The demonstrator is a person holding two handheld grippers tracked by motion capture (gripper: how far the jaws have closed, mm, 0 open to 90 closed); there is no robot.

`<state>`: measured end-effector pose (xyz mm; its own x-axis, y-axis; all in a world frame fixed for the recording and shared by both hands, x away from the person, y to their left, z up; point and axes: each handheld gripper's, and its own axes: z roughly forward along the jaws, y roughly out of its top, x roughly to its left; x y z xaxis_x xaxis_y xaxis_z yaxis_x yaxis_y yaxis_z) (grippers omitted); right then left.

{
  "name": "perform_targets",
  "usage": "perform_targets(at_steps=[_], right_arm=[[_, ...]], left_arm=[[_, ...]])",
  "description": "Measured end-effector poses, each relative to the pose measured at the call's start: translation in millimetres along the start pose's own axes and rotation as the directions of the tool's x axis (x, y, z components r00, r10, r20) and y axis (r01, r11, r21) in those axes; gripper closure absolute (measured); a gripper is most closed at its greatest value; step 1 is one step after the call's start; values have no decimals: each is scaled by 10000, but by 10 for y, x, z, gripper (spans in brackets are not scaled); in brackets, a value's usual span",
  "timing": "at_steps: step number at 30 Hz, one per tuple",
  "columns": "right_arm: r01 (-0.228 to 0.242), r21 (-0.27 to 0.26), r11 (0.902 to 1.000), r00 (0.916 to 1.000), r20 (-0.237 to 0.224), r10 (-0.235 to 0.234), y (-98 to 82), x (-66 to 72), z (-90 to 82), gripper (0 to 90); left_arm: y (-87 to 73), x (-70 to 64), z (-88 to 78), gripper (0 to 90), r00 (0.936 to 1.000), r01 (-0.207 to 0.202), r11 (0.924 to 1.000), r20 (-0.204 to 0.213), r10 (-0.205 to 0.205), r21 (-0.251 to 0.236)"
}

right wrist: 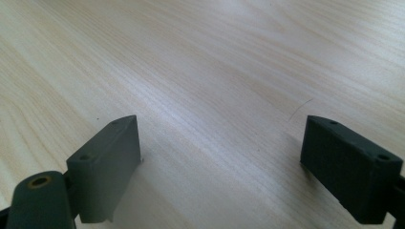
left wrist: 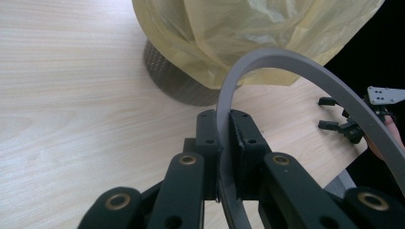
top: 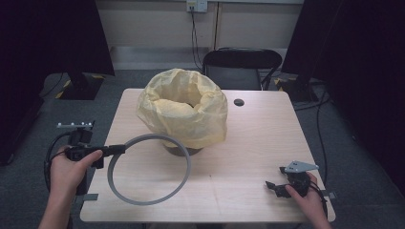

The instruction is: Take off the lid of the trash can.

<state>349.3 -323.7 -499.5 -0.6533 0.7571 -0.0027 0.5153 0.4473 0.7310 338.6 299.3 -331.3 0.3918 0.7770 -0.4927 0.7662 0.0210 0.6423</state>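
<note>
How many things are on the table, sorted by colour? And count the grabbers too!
Yellow: 1, the bag lining the bin
Grey: 1, the ring
Dark: 1, the bin under the bag
Black grabbers: 2, the left gripper clamped on the ring, the right gripper open over the table
Total: 5

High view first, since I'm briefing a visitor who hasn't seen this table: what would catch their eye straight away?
The puffed-up yellow bag lining a dark bin at the middle of the wooden table stands out first. Next comes the big grey ring in front of it, gripped at its left edge by the left gripper. The right gripper sits near the table's right front corner, jaws open and empty.
</note>
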Motion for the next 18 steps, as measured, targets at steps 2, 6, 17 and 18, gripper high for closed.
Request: perform_targets(at_steps=[2, 6, 17, 18], right_arm=[[-1, -1, 10000, 10000, -2, 1, 0, 0, 0, 125], [-13, 4, 10000, 10000, -6, 13, 0, 0, 0, 125], [-9, 3, 10000, 10000, -3, 9, 0, 1, 0, 125], [-7, 3, 10000, 10000, -6, 7, 0, 0, 0, 125]], left_arm=[[-29, 20, 39, 833, 10000, 77, 10000, -52, -77, 20], [-78, 65, 123, 833, 9999, 25, 9999, -113, -23, 133], [-226, 174, 363, 832, 9996, -50, 9998, -283, 55, 191], [-226, 174, 363, 833, 9996, -50, 9998, -283, 55, 191]])
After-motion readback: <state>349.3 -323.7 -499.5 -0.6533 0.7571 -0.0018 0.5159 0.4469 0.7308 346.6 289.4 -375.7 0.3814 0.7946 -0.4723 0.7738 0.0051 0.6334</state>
